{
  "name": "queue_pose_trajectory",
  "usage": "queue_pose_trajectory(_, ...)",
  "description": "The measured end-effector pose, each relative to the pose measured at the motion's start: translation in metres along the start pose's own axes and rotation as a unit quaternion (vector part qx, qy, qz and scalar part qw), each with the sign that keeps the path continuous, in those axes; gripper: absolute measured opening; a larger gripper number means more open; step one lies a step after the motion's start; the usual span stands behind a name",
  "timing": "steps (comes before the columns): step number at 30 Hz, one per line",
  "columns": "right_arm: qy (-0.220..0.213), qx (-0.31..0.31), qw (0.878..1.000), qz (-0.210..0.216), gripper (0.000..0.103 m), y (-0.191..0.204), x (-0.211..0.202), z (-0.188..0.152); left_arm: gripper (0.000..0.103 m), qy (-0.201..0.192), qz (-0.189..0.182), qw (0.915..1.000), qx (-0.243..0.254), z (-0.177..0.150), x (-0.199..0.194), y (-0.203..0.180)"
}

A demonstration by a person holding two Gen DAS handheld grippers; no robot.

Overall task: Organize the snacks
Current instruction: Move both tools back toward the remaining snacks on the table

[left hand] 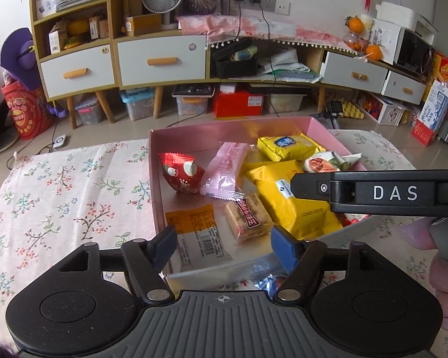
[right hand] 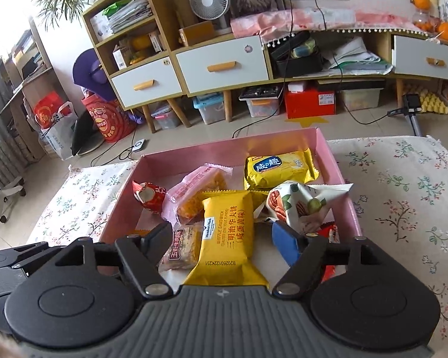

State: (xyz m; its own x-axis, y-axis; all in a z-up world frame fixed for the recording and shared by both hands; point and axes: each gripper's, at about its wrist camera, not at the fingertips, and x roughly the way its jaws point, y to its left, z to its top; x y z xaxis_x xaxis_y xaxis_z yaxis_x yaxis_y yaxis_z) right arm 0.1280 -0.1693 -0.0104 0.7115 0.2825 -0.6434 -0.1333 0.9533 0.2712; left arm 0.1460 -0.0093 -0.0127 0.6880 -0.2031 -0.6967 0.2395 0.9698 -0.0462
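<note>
A pink box (left hand: 156,179) (right hand: 337,161) on the floral cloth holds several snack packs: a red candy pack (left hand: 180,174) (right hand: 149,197), a pink wrapped cake (left hand: 225,168) (right hand: 198,192), a big yellow waffle pack (left hand: 292,197) (right hand: 227,232), a small yellow cracker pack (left hand: 286,146) (right hand: 279,168), a nut pack (left hand: 322,161) (right hand: 295,203), a beige bar (left hand: 249,217) (right hand: 183,246) and an orange-white pack (left hand: 198,232). My left gripper (left hand: 222,249) is open over the box's near edge. My right gripper (right hand: 221,241) is open astride the big yellow pack; its body (left hand: 382,192) shows from the side in the left wrist view.
The floral tablecloth (left hand: 59,197) (right hand: 403,197) spreads to both sides of the box. A blue-silver wrapper (left hand: 268,277) lies just in front of the box. Behind are a low cabinet with drawers (left hand: 161,59), storage bins and cables on the floor.
</note>
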Motion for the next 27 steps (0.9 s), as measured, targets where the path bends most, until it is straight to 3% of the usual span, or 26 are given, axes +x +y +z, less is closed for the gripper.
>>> queue_pose_trajectory(12,0.001,-0.004,1.000,-0.016,0.092,0.001,-0.028,-0.010,0.091,-0.002,0.009,1.0000,0.000,-0.016,-0.044,0.001)
queue_pose_trajectory(19,0.005,-0.013,1.000,-0.021,0.100,0.001,-0.041,-0.023,0.095,0.005,0.016,0.9998,-0.012,-0.037,-0.060,0.009)
queue_pose_trajectory(27,0.009,-0.028,0.999,-0.017,0.103,0.002,-0.052,-0.045,0.098,-0.001,0.020,0.9998,0.005,-0.061,-0.073,0.013)
